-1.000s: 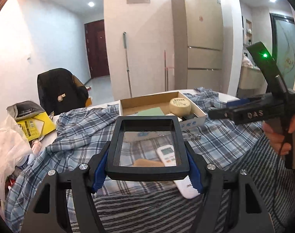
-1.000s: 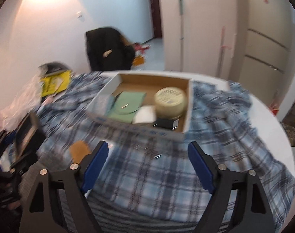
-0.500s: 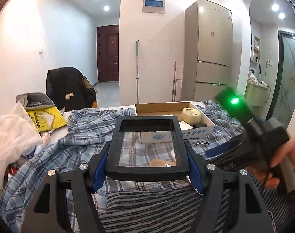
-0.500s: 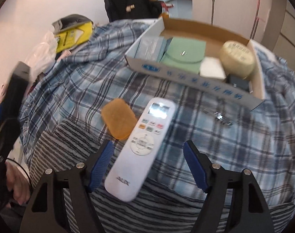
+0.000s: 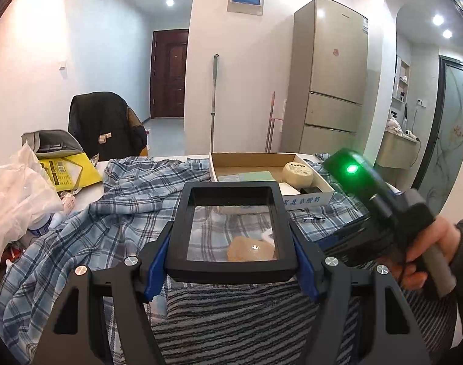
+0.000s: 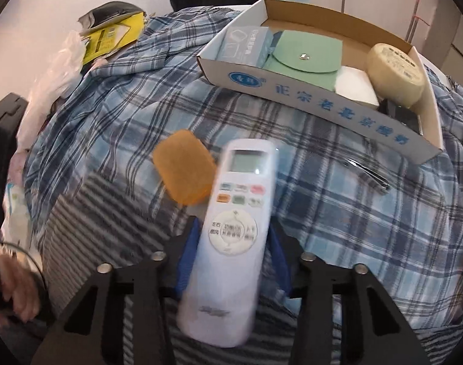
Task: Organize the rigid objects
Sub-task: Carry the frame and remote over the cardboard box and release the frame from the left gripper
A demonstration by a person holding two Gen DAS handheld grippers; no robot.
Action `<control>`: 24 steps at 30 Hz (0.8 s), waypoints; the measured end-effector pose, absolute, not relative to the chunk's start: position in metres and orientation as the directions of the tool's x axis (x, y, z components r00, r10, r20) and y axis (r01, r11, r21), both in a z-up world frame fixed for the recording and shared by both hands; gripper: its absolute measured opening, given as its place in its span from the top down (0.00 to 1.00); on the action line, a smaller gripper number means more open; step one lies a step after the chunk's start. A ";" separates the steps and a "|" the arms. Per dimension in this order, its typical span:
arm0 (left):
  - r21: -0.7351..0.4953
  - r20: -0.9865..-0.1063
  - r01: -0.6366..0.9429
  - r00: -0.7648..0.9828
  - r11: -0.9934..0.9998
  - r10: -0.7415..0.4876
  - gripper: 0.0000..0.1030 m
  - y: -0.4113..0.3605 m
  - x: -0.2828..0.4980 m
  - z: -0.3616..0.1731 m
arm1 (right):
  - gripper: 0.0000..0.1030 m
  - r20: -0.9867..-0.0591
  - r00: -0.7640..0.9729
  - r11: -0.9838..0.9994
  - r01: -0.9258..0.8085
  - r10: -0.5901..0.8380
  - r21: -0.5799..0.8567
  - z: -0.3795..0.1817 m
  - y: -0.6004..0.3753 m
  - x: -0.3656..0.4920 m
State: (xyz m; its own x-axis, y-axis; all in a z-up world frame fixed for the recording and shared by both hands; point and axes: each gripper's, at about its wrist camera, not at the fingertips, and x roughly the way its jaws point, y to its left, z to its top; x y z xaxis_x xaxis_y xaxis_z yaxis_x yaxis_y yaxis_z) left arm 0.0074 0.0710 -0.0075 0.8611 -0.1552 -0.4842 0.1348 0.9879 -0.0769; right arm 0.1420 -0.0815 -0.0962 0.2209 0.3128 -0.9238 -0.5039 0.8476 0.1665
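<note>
My left gripper (image 5: 231, 269) is shut on a black rectangular frame with a clear pane (image 5: 233, 231), held above the cloth-covered table. My right gripper (image 6: 233, 263) is shut on a white remote control (image 6: 234, 231), its blue pads against the remote's sides. An orange oval case (image 6: 184, 170) lies on the plaid cloth just left of the remote; it also shows through the pane in the left wrist view (image 5: 251, 248). The open cardboard box (image 6: 319, 103) ahead holds a green pouch (image 6: 304, 53), a round cream tin (image 6: 395, 73), a pale blue packet and a white block.
A small metal clip (image 6: 365, 175) lies on the plaid cloth (image 6: 124, 106) in front of the box. A yellow packet (image 5: 68, 172), white plastic bags (image 5: 15, 194) and a grey bag crowd the table's left. A dark chair (image 5: 103, 124) stands behind.
My right gripper has swung down toward the table and closed onto the white remote, which it straddled open half a second ago. The left gripper with the frame has shifted slightly left.
</note>
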 end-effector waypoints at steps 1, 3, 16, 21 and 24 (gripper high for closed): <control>-0.077 -0.486 0.139 0.859 0.987 -0.159 0.30 0.070 0.008 -0.007 | 0.62 -0.925 0.236 0.849 -0.508 0.298 0.145 -0.094 -0.088 0.141; -0.079 -0.492 0.141 0.855 0.987 -0.161 0.30 0.068 0.009 -0.007 | 0.62 -0.928 0.270 0.858 -0.506 0.256 0.089 -0.091 -0.100 0.138; -0.107 -0.538 0.111 0.829 0.988 -0.151 0.30 0.061 0.021 -0.015 | 0.53 -0.935 0.280 0.893 -0.444 0.219 0.077 -0.098 -0.174 0.121; -0.095 -0.548 0.110 0.824 0.989 -0.145 0.30 0.057 0.024 -0.014 | 0.49 -0.928 0.286 0.886 -0.454 0.240 0.090 -0.102 -0.159 0.128; -0.089 -0.549 0.111 0.824 0.990 -0.142 0.30 0.057 0.025 -0.013 | 0.59 -0.923 0.321 0.888 -0.457 0.214 0.047 -0.102 -0.156 0.130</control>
